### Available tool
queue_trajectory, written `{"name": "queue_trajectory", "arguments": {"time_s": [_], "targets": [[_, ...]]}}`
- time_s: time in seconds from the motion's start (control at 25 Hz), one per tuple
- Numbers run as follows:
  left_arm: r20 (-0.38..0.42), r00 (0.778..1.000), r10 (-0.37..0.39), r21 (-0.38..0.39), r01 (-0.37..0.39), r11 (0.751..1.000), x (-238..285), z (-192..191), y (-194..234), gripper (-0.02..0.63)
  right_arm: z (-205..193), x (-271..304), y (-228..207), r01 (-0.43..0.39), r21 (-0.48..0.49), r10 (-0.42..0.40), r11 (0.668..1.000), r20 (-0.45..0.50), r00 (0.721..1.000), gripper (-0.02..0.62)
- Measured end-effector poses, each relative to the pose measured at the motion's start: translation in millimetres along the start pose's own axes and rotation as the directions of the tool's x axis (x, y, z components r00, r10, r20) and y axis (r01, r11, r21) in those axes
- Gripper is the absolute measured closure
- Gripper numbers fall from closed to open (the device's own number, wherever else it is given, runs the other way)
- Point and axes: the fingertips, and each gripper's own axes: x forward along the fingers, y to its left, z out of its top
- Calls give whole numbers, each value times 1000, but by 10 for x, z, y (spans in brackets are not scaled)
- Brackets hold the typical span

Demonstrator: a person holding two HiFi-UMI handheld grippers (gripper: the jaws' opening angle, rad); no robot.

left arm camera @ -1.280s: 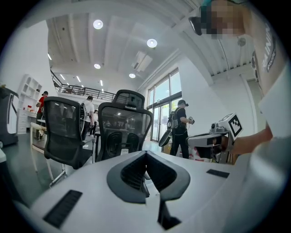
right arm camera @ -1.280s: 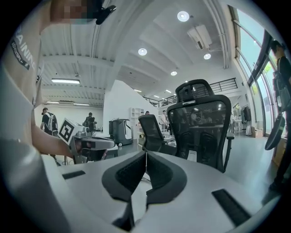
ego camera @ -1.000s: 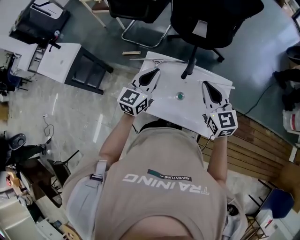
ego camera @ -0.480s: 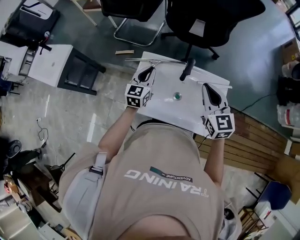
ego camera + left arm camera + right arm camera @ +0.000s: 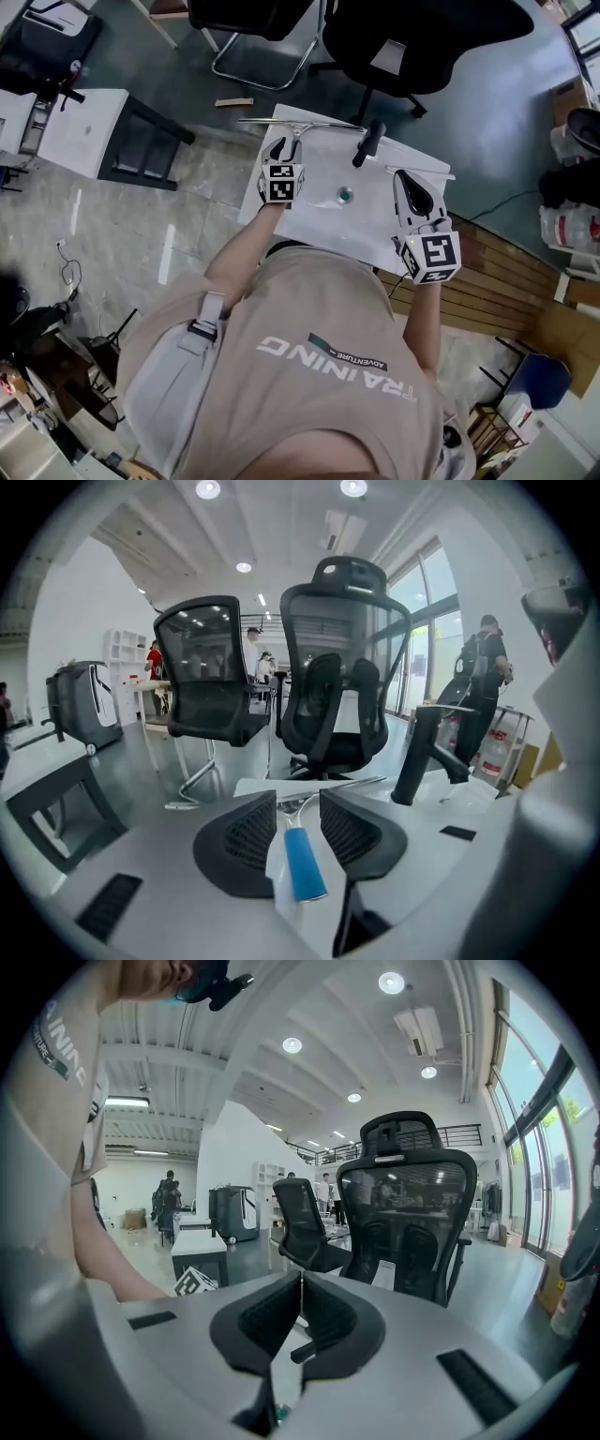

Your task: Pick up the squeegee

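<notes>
The squeegee lies at the far edge of the white table (image 5: pixel 319 216), its metal blade (image 5: pixel 319 123) running along that edge. In the left gripper view its blue handle (image 5: pixel 302 864) lies between the two black pads, pointing toward the camera, with a gap on each side. My left gripper (image 5: pixel 284 147) (image 5: pixel 298 801) is low over the handle and its jaws are opening. My right gripper (image 5: pixel 406 180) hangs over the table's right part, away from the squeegee. It is shut (image 5: pixel 300 1309) with nothing in it.
A black lever-shaped thing (image 5: pixel 368 142) stands on the table right of the squeegee, and a small green round object (image 5: pixel 345 195) sits mid-table. Two black office chairs (image 5: pixel 412 37) (image 5: pixel 253 19) stand just beyond the far edge. A white side table (image 5: pixel 84 131) is at the left.
My left gripper has gone forward and down to the squeegee's handle, and its jaws have parted around it. The right gripper has hardly shifted.
</notes>
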Motion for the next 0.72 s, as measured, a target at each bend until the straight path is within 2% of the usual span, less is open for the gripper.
{"name": "queue_trajectory", "arguments": {"time_s": [0.12, 0.36, 0.72], "targets": [[-68, 997, 26, -33, -28, 999, 200, -206, 36, 442, -56, -18, -24, 7, -2, -7, 1000, -22, 1000, 563], [-169, 984, 64, -106, -83, 991, 495, -449, 104, 440, -180, -113, -99, 37, 6, -37, 999, -62, 997, 563], [-240, 966, 92, -151, -131, 980, 793, -607, 114, 440, -181, -180, -147, 60, -31, -63, 998, -98, 993, 563]]}}
